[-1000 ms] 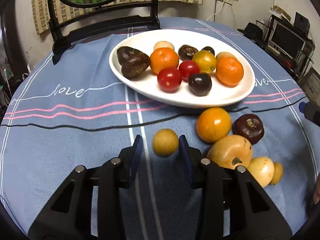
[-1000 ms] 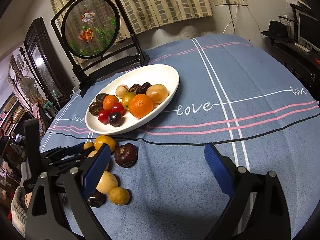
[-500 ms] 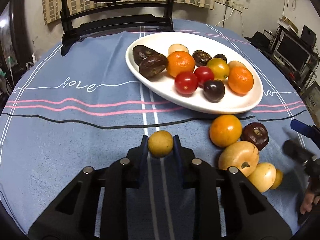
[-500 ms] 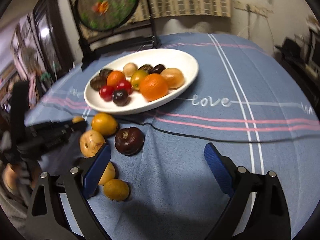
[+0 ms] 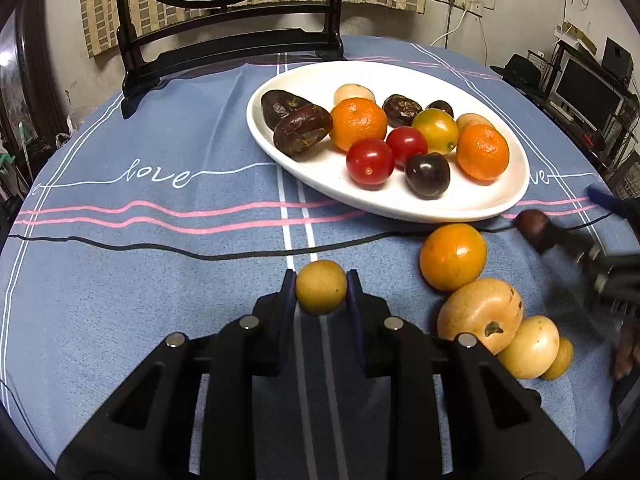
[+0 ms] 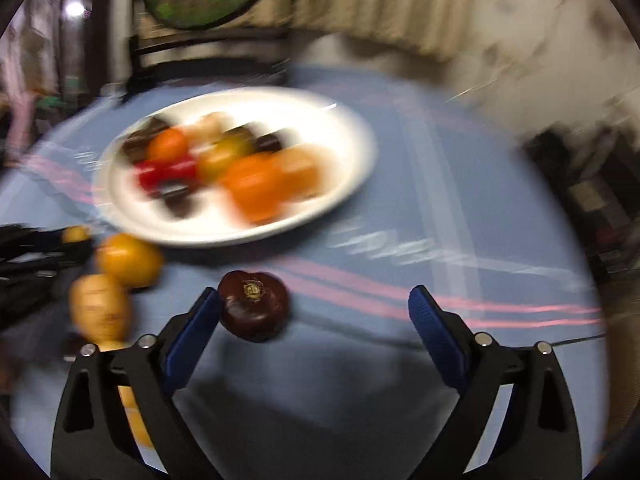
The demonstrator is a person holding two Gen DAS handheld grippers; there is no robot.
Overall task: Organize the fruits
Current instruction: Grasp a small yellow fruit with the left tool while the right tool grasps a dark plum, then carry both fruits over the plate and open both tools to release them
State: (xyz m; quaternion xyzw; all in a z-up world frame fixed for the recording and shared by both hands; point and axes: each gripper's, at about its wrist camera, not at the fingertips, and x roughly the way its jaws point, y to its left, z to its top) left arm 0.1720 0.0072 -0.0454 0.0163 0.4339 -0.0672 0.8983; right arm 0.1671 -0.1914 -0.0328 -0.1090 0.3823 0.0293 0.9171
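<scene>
Left gripper (image 5: 321, 286) jaws, having just closed, are clamping small round yellow-brown fruit (image 5: 321, 287), plate-ready; right gripper (image 6: 314, 312), wide-open and empty, is nearing dark maroon round fruit (image 6: 254, 305) at 11 o'clock.

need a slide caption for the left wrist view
Left gripper shut on a small round yellow-brown fruit, short of the white oval plate of mixed fruit on the blue tablecloth.

Legible text: the word "love", white cursive script, printed on the blue tablecloth (image 5: 120, 240), at about 9 o'clock of the white plate (image 5: 304, 168). A second partial script, letters "ve", sits on the cloth at the plate's 3 o'clock edge. Right wrist view too blurred to read.
</scene>
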